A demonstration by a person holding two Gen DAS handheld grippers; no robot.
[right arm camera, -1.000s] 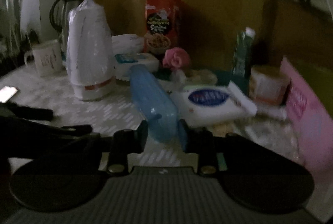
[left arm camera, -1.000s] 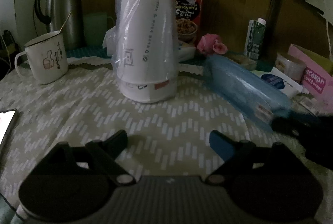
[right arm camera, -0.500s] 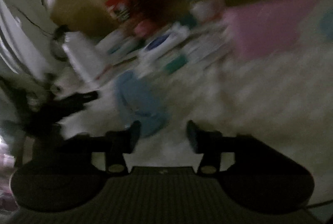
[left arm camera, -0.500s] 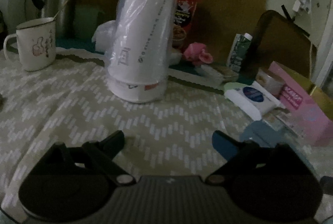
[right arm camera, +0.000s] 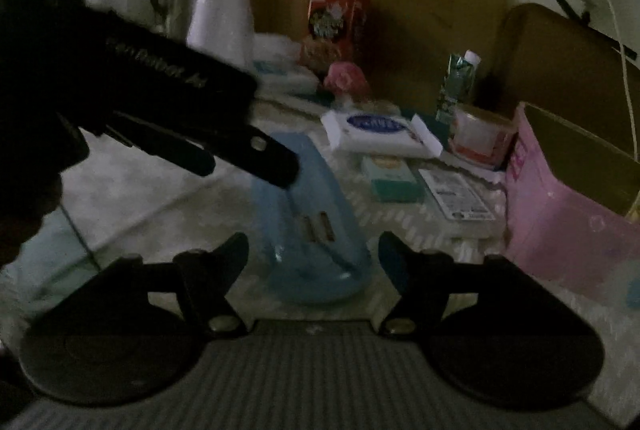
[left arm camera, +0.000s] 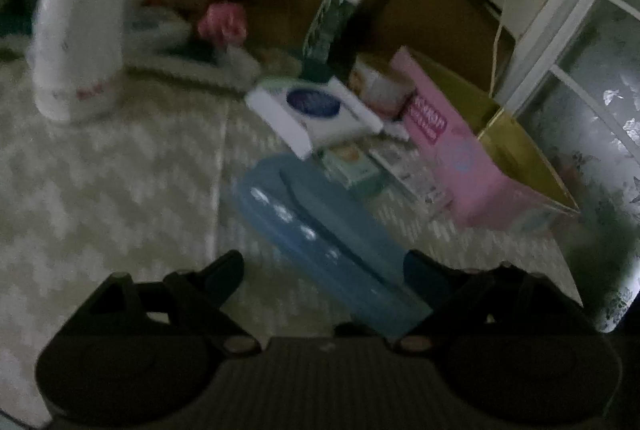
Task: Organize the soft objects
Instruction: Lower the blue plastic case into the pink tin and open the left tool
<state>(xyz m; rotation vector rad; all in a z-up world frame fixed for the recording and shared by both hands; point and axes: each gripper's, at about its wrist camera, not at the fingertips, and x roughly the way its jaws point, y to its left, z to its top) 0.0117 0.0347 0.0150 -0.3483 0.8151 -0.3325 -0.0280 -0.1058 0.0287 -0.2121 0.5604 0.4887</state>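
**A:** Status on the tongs?

**B:** Right gripper (right arm camera: 312, 254): jaws apart and opening. The long blue plastic-wrapped soft pack (right arm camera: 308, 214) lies on the pale chevron-patterned tablecloth (right arm camera: 160, 214), its near end between the two fingers. Pads are clear of it on both sides, no grip.

**A:** Left one?

**B:** Left gripper (left arm camera: 324, 270): jaws wide, closing slightly. The same blue pack (left arm camera: 320, 226) runs diagonally ahead of it, with its near end low between the fingers and close to the right finger (left arm camera: 424, 270). Blurred there, so contact can't be told. Not squeezed as far as the frame shows.

**A:** Where do the two sit relative to each other?

**B:** In the right wrist view the left gripper (right arm camera: 256, 158) reaches in from the upper left, with its tip over the far end of the pack.

**A:** Surroundings?

**B:** Beyond the pack: a white flat packet with a blue oval label (right arm camera: 376, 130), a small teal box (right arm camera: 394, 178), a pink cardboard box (right arm camera: 560, 226) off to the right of the right gripper. Far left: a tall white stack in a clear plastic bag (left arm camera: 76, 26), upright. A red cereal box (right arm camera: 336, 22) and a pink soft lump (right arm camera: 346, 78) sit at the back. The left view is motion-blurred.
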